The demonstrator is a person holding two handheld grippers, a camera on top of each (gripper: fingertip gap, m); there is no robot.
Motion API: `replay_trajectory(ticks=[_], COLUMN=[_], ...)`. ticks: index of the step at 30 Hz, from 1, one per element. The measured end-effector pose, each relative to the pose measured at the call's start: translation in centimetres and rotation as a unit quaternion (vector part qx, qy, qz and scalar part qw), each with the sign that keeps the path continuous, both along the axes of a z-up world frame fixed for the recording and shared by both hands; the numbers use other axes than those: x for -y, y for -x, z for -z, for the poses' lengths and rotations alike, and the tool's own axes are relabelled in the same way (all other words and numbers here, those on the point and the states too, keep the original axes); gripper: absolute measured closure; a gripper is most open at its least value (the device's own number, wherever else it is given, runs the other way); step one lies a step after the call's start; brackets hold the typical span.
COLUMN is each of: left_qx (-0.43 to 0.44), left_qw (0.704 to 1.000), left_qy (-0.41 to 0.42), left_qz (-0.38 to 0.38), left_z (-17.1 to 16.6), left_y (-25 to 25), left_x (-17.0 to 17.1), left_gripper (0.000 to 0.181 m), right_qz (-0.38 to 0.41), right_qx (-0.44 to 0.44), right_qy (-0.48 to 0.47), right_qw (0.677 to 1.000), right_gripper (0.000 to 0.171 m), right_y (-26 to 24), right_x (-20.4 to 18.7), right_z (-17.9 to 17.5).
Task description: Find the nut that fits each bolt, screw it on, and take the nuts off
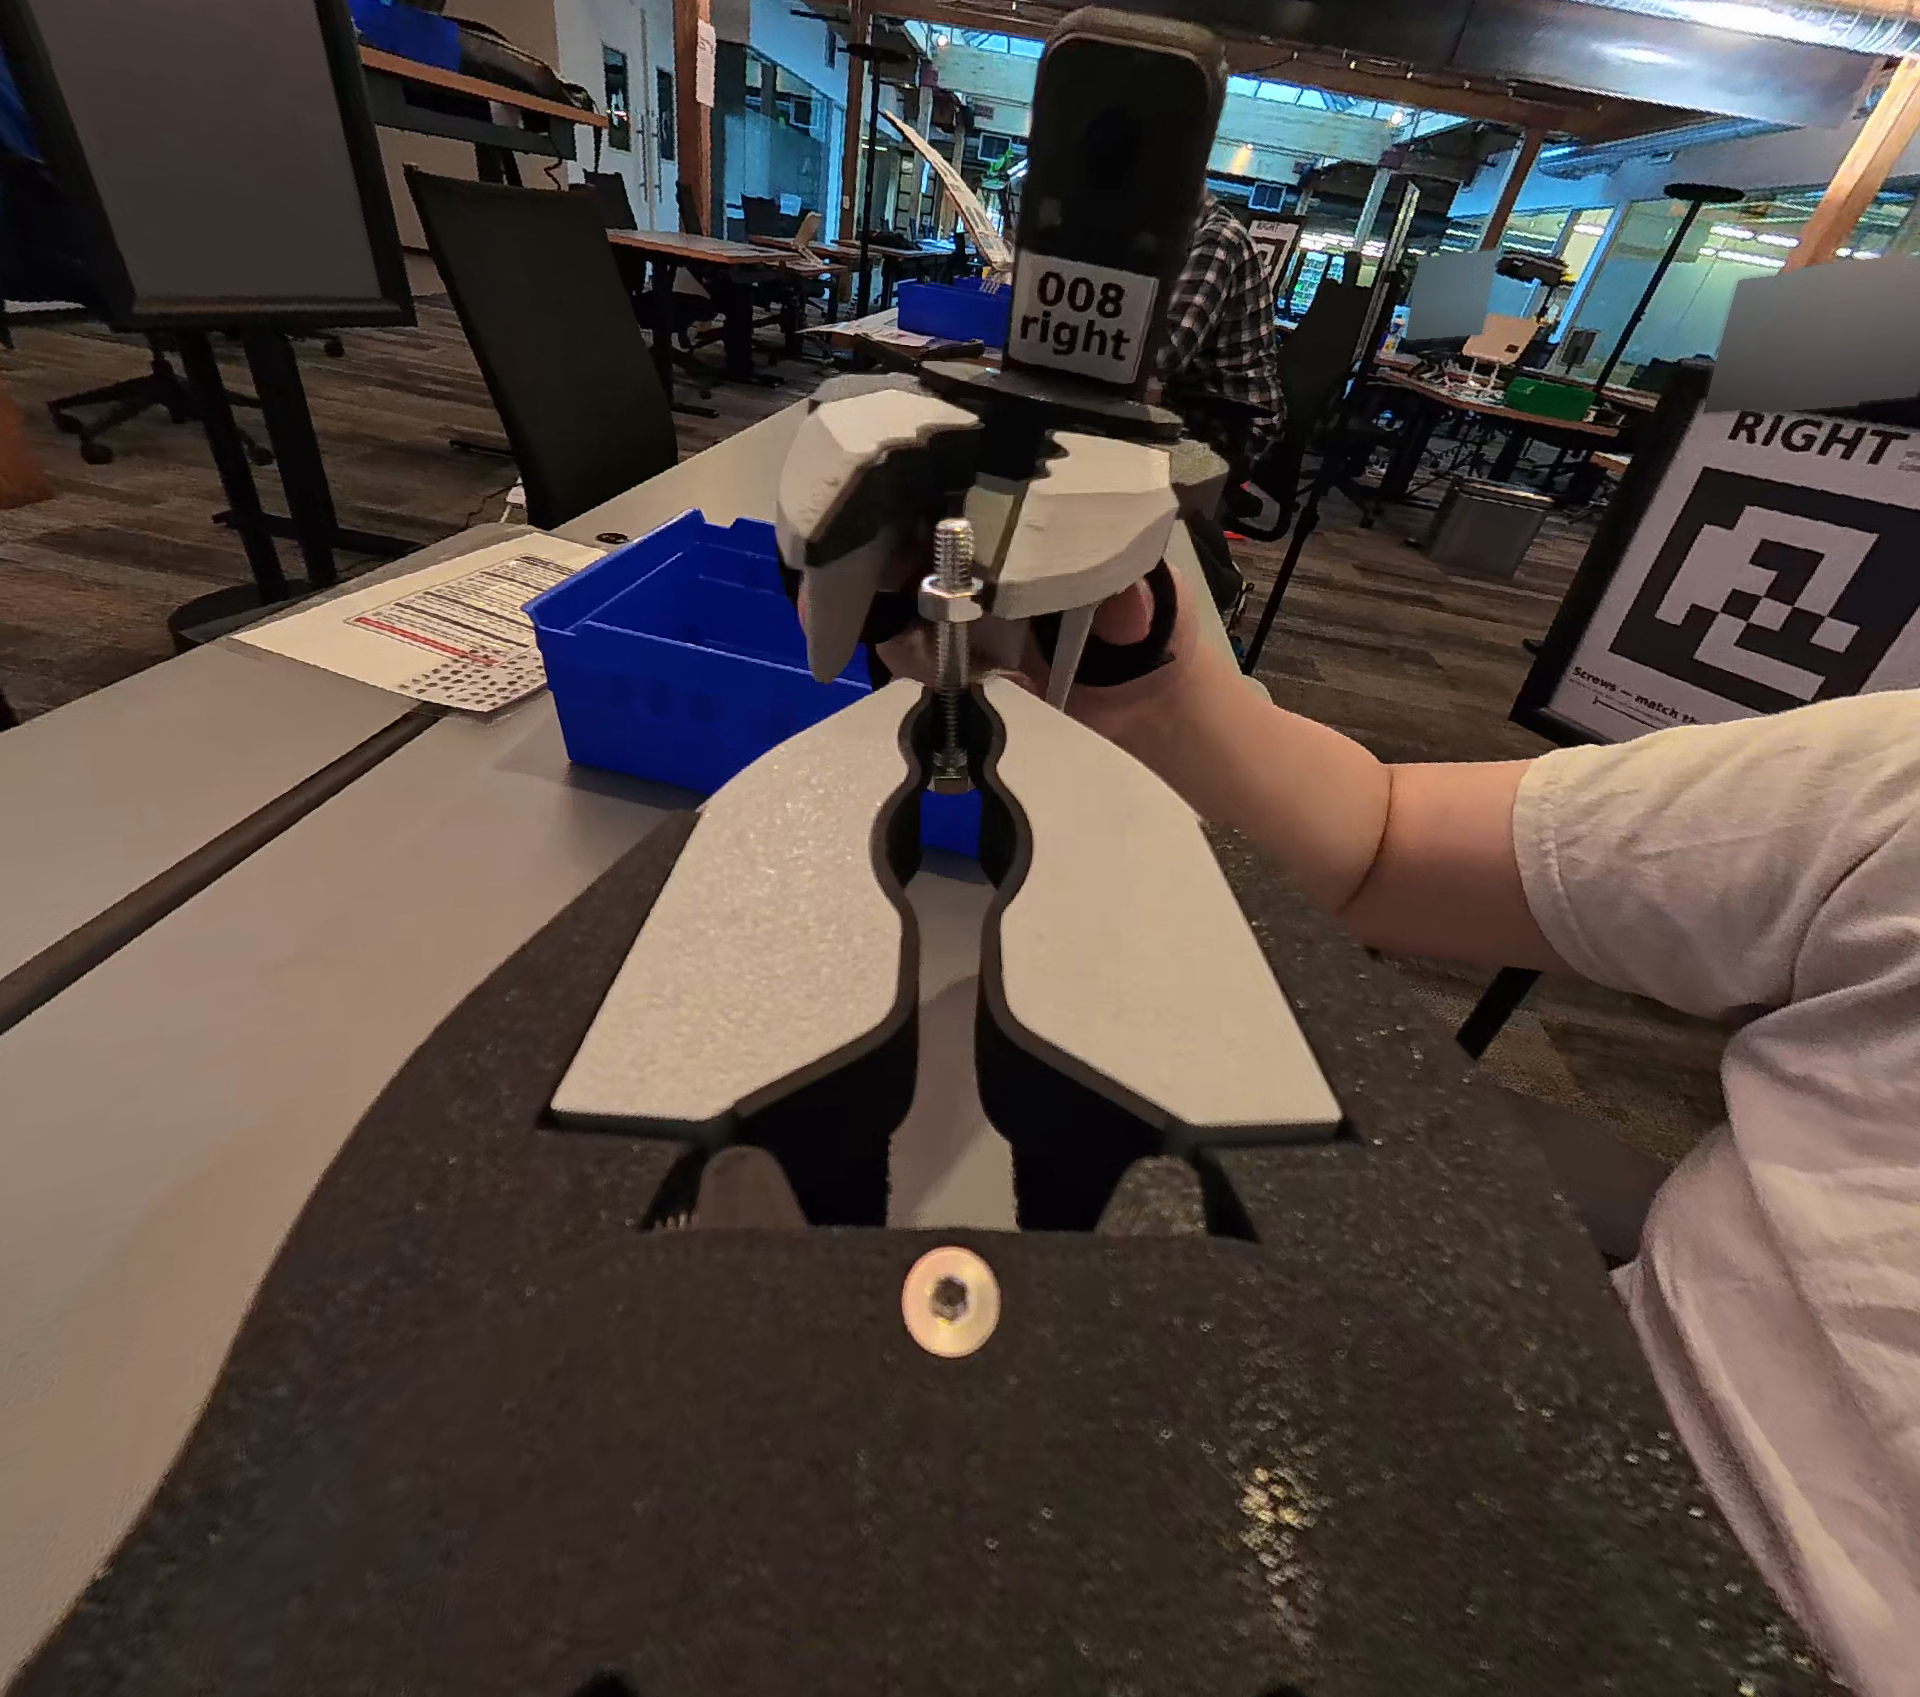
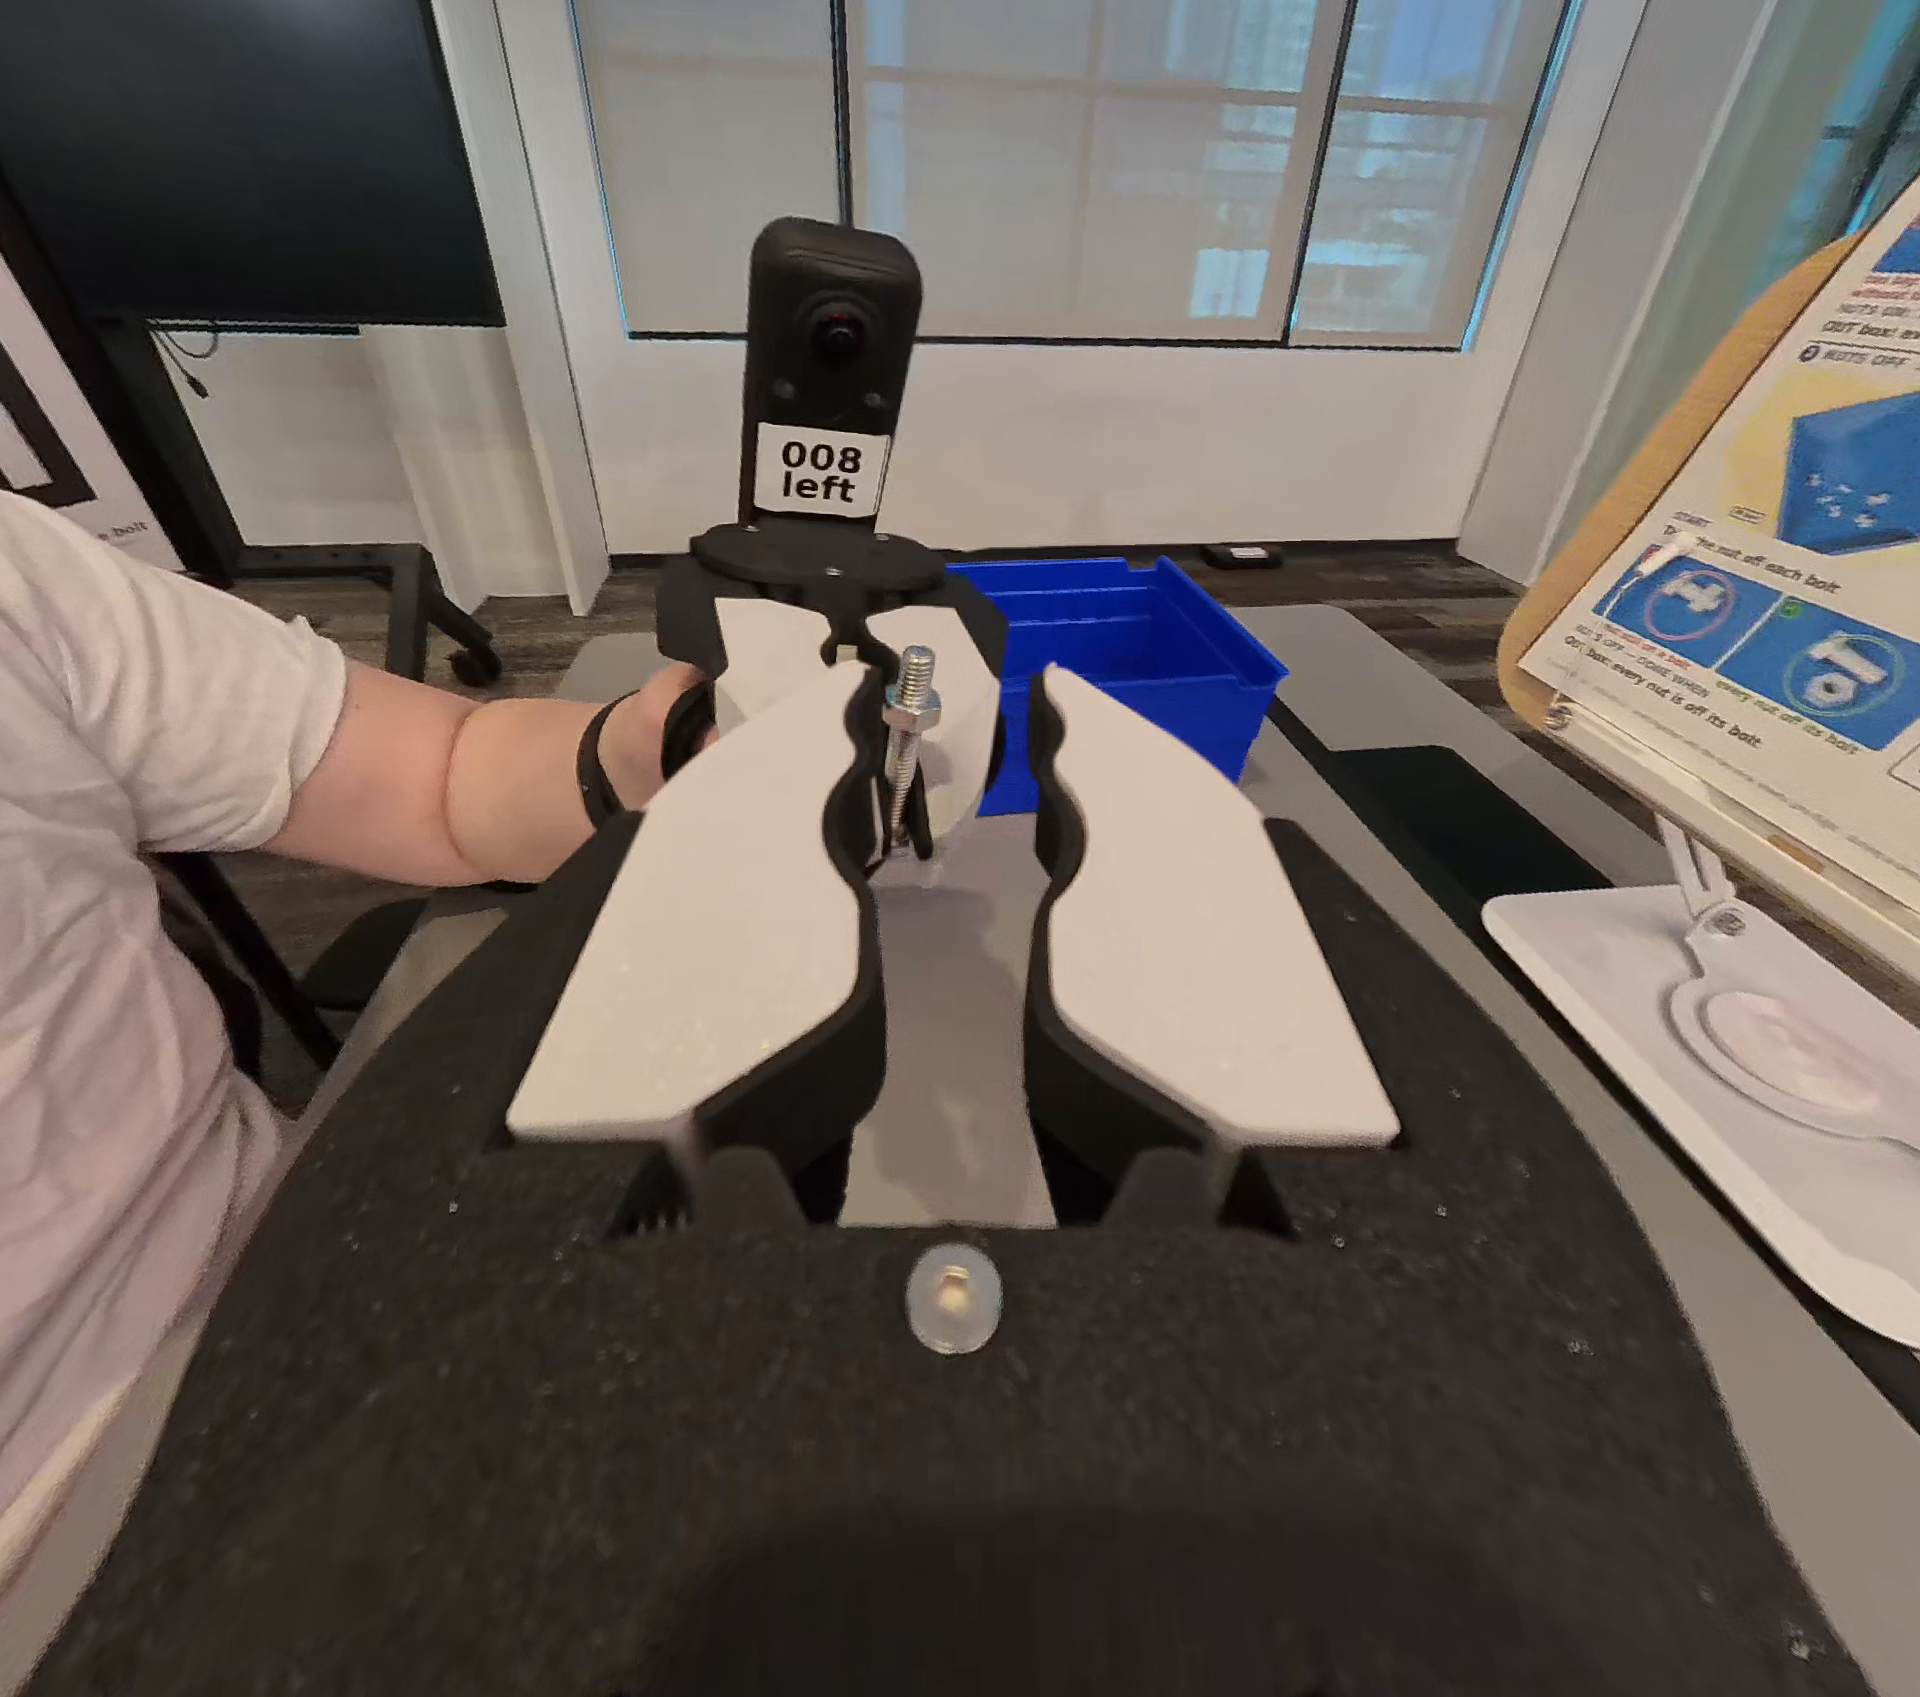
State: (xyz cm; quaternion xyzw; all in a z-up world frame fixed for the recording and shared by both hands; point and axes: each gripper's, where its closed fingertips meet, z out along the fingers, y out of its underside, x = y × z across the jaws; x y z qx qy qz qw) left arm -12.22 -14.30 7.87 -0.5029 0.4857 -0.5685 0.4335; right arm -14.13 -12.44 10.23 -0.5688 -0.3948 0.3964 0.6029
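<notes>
Left wrist view: the left hand-held gripper (image 1: 951, 748) is seen closed on the lower end of a silver bolt (image 1: 953, 660), whose hex head is pinched between the two pale fingers (image 1: 790, 878). The bolt is held upright, with its threaded shaft rising above the fingertips. A silver nut (image 1: 951, 600) is threaded on the shaft near the top, and a short length of thread is left bare above it.

Facing it, the right hand-held gripper (image 1: 935, 598) is held just behind the bolt, with its pale fingers spread to either side of the nut. In the right wrist view, the right hand-held gripper (image 2: 956, 712) is shown with its jaws parted; the bolt (image 2: 902, 764) and nut (image 2: 911, 720) stand close to its left finger (image 2: 727, 899), while a clear gap separates them from the other finger. Whether the left finger touches the nut cannot be told.

A blue bin (image 1: 686, 639) is set on the grey surface (image 1: 208, 1076) beyond the bolt, and a printed sheet (image 1: 457, 608) lies beside it. In the right wrist view an instruction board on a white stand (image 2: 1725, 608) is seen at the right edge of the surface.
</notes>
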Motion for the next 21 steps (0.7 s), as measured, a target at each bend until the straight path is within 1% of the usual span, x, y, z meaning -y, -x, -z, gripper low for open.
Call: replay_trajectory(ticks=[2,4,5,9,14,17,21], left_qx=[0.001,0.007,0.008,0.001,-0.002,-0.005,0.003], left_qw=[1.0,1.0,1.0,1.0,1.0,1.0,1.0], left_qy=[0.001,0.005,0.006,0.006,0.002,0.0,0.006], left_qz=[-0.003,-0.001,-0.001,-0.004,0.006,-0.002,-0.001], left_z=[-0.1,-0.3,-0.4,-0.1,0.2,0.2,0.0], left_y=[0.1,0.3,0.4,0.3,-0.2,-0.1,0.1], left_x=[-0.2,-0.2,-0.3,-0.4,0.3,0.0,-0.1], left_gripper=[0.177,0.177,0.177,0.177,0.177,0.177,0.177], right_qz=[-0.013,0.002,0.007,-0.025,-0.01,-0.014,-0.017], right_qx=[-0.009,-0.014,-0.016,-0.039,-0.007,-0.014,-0.013], right_qy=[0.015,0.017,0.013,0.008,0.003,0.016,0.01], right_qw=[1.0,1.0,1.0,0.999,1.0,1.0,1.0], right_gripper=[0.145,0.151,0.151,0.149,0.148,0.144,0.147], right_y=[-0.4,-1.2,-1.5,-0.9,-0.1,-0.8,-1.0], right_x=[-0.1,-0.6,-0.7,0.6,0.1,-0.2,-0.1], right_z=[0.0,-0.1,-0.2,-1.2,-0.1,-0.1,-0.2])
